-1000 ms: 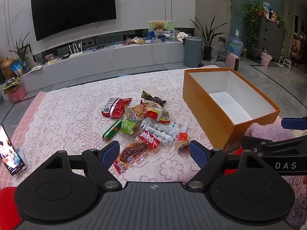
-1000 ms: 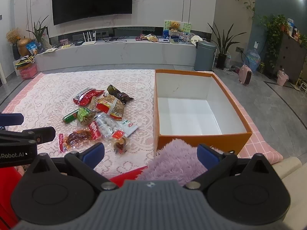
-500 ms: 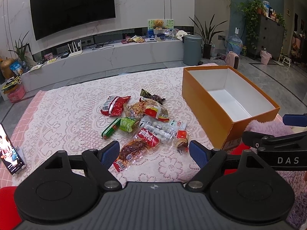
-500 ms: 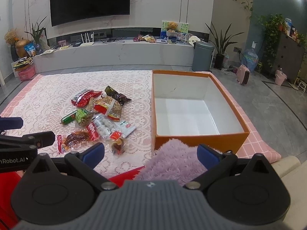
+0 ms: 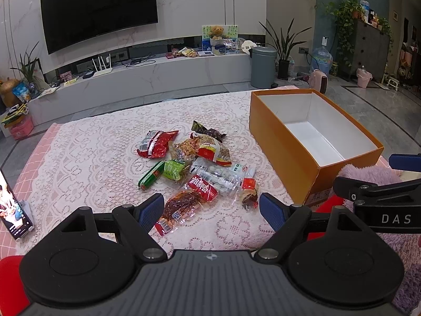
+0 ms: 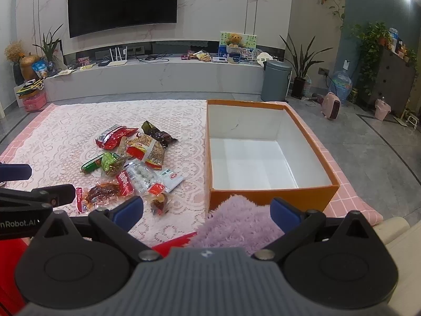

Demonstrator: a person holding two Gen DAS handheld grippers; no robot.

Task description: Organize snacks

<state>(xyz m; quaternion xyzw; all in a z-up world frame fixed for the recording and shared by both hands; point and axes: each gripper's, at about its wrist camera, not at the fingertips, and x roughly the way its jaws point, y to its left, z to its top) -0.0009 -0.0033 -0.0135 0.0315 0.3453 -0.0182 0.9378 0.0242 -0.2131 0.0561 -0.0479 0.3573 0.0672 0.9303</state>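
Left wrist view: left gripper (image 5: 211, 208) spread wide, empty, above near edge of snack pile (image 5: 194, 168) on lace cloth (image 5: 92, 152); phone (image 5: 13, 210) at far left.

Right wrist view: right gripper (image 6: 206, 209) agape, empty, over purple fluffy fabric (image 6: 236, 218); orange box (image 6: 265, 192) interior bare, snack pile (image 6: 131, 163) left of it.

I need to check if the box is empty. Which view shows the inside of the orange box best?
The right wrist view: the orange box faces it, its white floor showing, bare. In the left wrist view, the near wall hides part of the floor.
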